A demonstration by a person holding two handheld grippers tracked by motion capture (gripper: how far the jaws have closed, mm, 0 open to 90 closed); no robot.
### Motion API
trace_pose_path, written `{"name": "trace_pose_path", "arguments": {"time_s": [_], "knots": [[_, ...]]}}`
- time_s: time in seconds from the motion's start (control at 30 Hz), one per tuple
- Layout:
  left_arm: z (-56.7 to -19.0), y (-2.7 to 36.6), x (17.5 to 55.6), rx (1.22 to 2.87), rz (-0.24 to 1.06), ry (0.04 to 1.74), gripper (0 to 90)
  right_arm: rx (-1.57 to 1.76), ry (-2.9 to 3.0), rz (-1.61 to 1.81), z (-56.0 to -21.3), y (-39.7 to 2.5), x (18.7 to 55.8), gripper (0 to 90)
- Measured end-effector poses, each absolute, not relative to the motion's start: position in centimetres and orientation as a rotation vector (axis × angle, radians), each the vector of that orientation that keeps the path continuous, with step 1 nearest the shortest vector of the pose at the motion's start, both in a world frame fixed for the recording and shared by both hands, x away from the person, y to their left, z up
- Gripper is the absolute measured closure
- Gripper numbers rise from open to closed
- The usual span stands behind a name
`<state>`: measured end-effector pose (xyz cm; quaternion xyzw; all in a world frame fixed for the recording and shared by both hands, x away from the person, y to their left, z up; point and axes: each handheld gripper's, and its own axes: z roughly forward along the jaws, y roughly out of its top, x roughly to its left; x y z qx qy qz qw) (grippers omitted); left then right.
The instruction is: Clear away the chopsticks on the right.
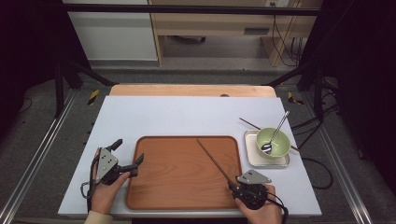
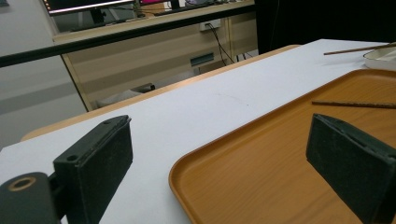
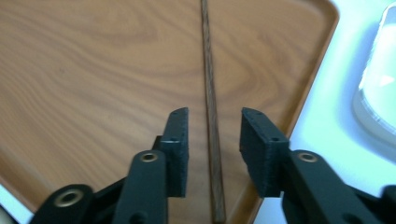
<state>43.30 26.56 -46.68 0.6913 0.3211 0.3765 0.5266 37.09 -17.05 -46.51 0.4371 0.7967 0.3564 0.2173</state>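
Note:
A brown wooden tray (image 1: 177,177) lies at the front middle of the white table. One dark chopstick (image 1: 212,158) lies slantwise on its right half. My right gripper (image 1: 232,185) is at the near end of that chopstick. In the right gripper view the chopstick (image 3: 208,70) runs between the two jaws of this gripper (image 3: 214,126), with a gap on each side, so it is open. My left gripper (image 1: 129,151) is open, one jaw over the tray's left rim and one over the table. Nothing sits between its jaws (image 2: 219,158).
A pale green bowl (image 1: 280,140) with a metal spoon (image 1: 276,132) in it stands on a white square plate (image 1: 252,156), right of the tray. A second chopstick (image 1: 250,123) lies on the table behind that plate. Black frame bars border the table.

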Motion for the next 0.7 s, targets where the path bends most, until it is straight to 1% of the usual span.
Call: {"name": "trace_pose_path", "arguments": {"time_s": [0.1,0.13,0.17,0.2,0.23,0.3,0.43,0.53,0.7], "knots": [[-46.7,26.5,43.3,1.657,0.901,0.766,6.6,1.2,2.172,1.012,-46.2,-17.3,37.2,52.2],[-46.7,26.5,43.3,1.657,0.902,0.765,6.6,1.193,2.169,1.013,-46.1,-17.4,37.3,48.8],[-46.7,26.5,43.2,1.659,0.903,0.764,6.6,1.224,2.134,1.033,-45.7,-17.6,37.4,43.4],[-46.7,26.5,43.2,1.661,0.905,0.763,6.6,1.224,2.134,1.033,-45.7,-17.6,37.4,43.4],[-46.7,26.5,43.2,1.662,0.905,0.763,6.6,1.22,2.119,1.044,-45.4,-17.8,37.5,40.0],[-46.7,26.5,43.2,1.662,0.907,0.763,6.6,1.216,2.086,1.054,-44.7,-18.3,37.7,35.1],[-46.7,26.6,43.2,1.662,0.91,0.766,6.6,1.201,2.001,1.068,-43.0,-19.6,38.2,21.3],[-46.7,26.6,43.2,1.662,0.912,0.767,6.6,1.209,1.989,1.066,-41.7,-20.9,38.8,16.3],[-46.6,26.7,43.2,1.661,0.92,0.771,6.5,1.197,1.913,1.023,-39.0,-24.2,39.2,12.5]]}}
